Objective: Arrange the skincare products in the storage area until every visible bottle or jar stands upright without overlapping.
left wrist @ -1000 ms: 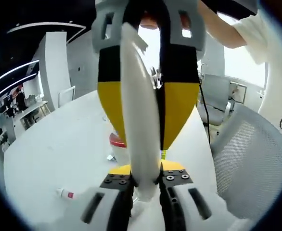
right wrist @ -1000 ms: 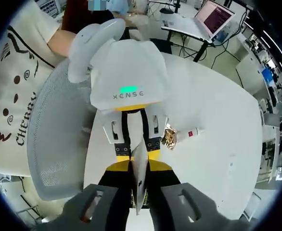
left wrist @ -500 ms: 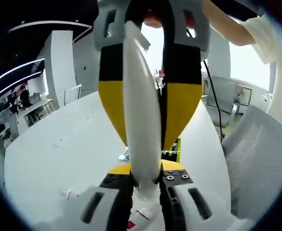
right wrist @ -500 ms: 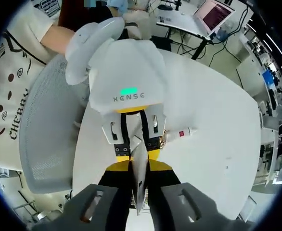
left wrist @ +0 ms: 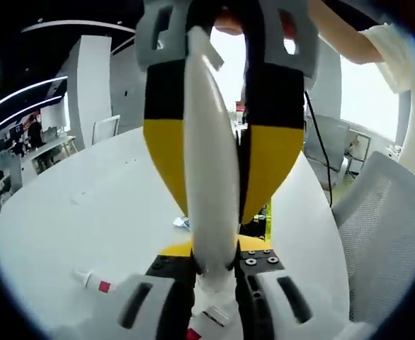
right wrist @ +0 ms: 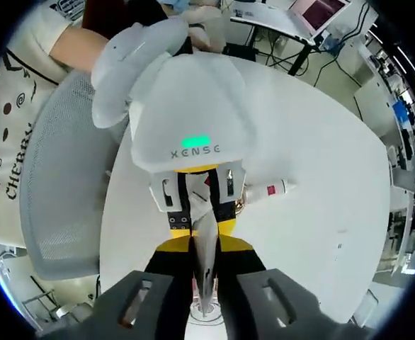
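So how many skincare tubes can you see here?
2: one white tube is clamped between both grippers' jaws, and a small white tube with a red band lies on the white table. More may be hidden behind the grippers.

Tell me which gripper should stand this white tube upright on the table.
Right, probably. Both grippers are shut on the white tube. The right gripper pinches its flat crimped end, so once the left gripper lets go, the other end could go down onto the table.

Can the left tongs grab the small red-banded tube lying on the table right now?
Probably not. The left tongs are shut on the white tube, which the right tongs pinch too. The small tube lies off to the side, unobstructed.
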Demonstrator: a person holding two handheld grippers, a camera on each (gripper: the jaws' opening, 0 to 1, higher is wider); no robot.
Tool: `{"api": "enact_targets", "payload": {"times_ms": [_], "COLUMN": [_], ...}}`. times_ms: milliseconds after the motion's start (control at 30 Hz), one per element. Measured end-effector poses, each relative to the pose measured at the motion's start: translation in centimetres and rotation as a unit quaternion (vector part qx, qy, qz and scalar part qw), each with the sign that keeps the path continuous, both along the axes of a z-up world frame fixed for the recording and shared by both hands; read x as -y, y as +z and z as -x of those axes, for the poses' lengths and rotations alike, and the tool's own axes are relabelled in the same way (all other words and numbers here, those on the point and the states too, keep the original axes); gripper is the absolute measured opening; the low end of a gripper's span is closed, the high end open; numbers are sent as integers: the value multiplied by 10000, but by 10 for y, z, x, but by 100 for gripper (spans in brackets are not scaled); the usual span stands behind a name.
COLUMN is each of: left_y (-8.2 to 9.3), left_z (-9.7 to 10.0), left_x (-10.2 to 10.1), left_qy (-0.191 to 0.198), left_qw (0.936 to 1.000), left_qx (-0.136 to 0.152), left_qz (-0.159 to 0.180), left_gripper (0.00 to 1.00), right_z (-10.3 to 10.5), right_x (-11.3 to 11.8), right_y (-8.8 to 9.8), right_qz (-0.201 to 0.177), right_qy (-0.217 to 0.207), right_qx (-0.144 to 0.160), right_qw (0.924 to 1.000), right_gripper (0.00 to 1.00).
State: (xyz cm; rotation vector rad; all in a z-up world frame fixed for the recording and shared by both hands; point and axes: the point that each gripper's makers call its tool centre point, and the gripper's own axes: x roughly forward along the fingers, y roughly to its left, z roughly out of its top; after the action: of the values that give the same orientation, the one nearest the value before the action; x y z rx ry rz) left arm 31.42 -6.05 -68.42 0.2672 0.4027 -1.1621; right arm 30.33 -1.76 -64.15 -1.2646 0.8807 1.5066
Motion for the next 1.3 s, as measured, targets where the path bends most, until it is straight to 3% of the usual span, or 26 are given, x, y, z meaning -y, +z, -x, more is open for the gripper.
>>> {"api": "enact_targets", "payload": {"times_ms": [800, 1300], "left_y": [-12, -10], "left_z": [0, -1], "left_x": [6, 2], "left_qy": [-150, -182], "left_qw": [9999, 9997], "left_qx": [-13, -62], "left_qz": [72, 160], "left_gripper": [23, 28], "right_z": [1, -1], "right_x": [7, 9], "right_y": [-13, -12], "right_qz": [33, 76], "right_qy": [-134, -275], "right_qx": [11, -27], "right_qw": [9999, 9996], "right_gripper": [11, 11]}}
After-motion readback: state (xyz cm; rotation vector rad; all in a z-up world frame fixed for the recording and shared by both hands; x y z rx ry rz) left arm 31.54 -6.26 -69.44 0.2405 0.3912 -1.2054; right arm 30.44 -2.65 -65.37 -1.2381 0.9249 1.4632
